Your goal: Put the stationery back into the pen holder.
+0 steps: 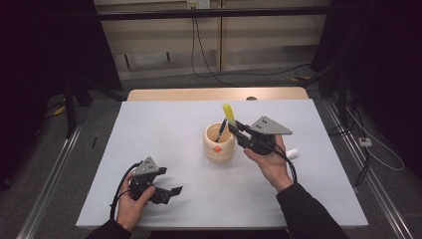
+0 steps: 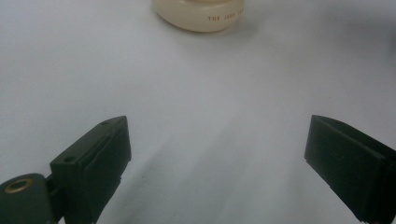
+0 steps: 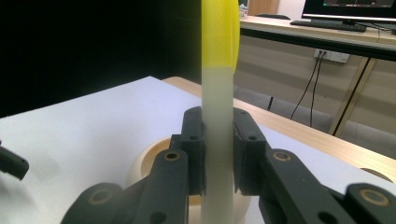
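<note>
The left gripper [image 1: 171, 191] rests low near the table edge, jaws spread wide; the right gripper [image 1: 233, 127], held higher, is clamped tight.

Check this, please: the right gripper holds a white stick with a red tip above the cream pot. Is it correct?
Not quite. The tip is yellow, not red, as the right gripper view shows. The right gripper does hold the white stick above the cream pot.

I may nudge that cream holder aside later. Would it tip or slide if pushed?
The holder looks squat and wide-based, so it would probably slide rather than tip. Its smooth sides on the smooth white table suggest little grip. It looks thick-walled, so likely fairly heavy for its size. A blue pen leans inside and might rattle.
</note>
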Tool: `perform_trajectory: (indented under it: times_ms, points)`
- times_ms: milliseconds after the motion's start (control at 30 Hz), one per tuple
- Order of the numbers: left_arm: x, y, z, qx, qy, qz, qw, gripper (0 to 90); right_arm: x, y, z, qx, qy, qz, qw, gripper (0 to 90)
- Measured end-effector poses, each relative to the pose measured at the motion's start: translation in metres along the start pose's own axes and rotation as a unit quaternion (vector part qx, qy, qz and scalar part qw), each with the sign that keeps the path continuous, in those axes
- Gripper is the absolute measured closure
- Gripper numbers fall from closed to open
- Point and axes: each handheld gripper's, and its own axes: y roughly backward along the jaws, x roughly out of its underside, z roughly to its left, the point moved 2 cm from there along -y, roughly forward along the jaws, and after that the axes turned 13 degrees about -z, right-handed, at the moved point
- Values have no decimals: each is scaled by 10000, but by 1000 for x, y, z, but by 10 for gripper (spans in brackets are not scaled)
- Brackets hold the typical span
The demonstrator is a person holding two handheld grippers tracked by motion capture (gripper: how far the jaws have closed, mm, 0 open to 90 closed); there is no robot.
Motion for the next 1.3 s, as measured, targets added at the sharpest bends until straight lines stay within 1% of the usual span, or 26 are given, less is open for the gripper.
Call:
perform_trajectory:
  times_ms: [100, 133, 200, 233, 300, 433, 467, 600, 667, 767, 867, 933, 967, 1033, 1167, 1300]
  points:
    - [0, 0, 0, 6, 5, -26, 10000, 73, -5, -6, -1, -5, -36, -81, 10000, 779]
    - [0, 0, 0, 6, 6, -26, 10000, 73, -7, -8, 0, -5, -112, -98, 9999, 779]
    - [-1, 1, 0, 4, -11, -70, 10000, 73, -8, -14, -1, -29, -99, -127, 9999, 779]
    - [-1, 2, 0, 29, -9, -104, 9999, 73, -8, -16, 0, -26, -140, -112, 9998, 779]
    - [-2, 4, 2, -18, -13, -167, 9999, 73, -6, -20, 1, -98, -246, -138, 9996, 779]
    - [-2, 5, 3, -68, 41, -202, 9998, 73, 0, -26, 4, -138, -241, -70, 9996, 778]
    - [-2, 5, 3, -62, 52, -196, 9998, 73, 2, -27, 3, -122, -237, -56, 9996, 779]
    - [-2, 5, 2, -32, 49, -184, 9998, 73, 8, -33, -2, -9, -407, -56, 9992, 778]
    - [-2, 5, 3, -49, 31, -180, 9998, 73, 13, -36, -4, 53, -447, -59, 9990, 778]
    - [-2, 5, 3, -74, 31, -173, 9998, 73, 16, -38, -3, 67, -487, -66, 9988, 778]
    - [-1, 4, 3, -46, 53, -151, 9999, 73, 19, -41, 0, 35, -494, -52, 9988, 778]
    - [-1, 4, 2, -24, 74, -131, 9999, 73, 23, -42, 0, 61, -517, -5, 9986, 778]
    - [-1, 4, 2, -8, 53, -125, 9999, 73, 25, -42, 0, 51, -505, 7, 9987, 778]
    - [-1, 4, 2, -16, 27, -109, 9999, 73, 29, -42, 1, 59, -555, 53, 9984, 778]
    - [-1, 4, 2, -19, 55, -114, 9999, 73, 35, -41, 1, 105, -597, 100, 9981, 778]
    - [0, 3, 2, -3, 48, -93, 9999, 73, 39, -41, 3, 88, -586, 169, 9981, 778]
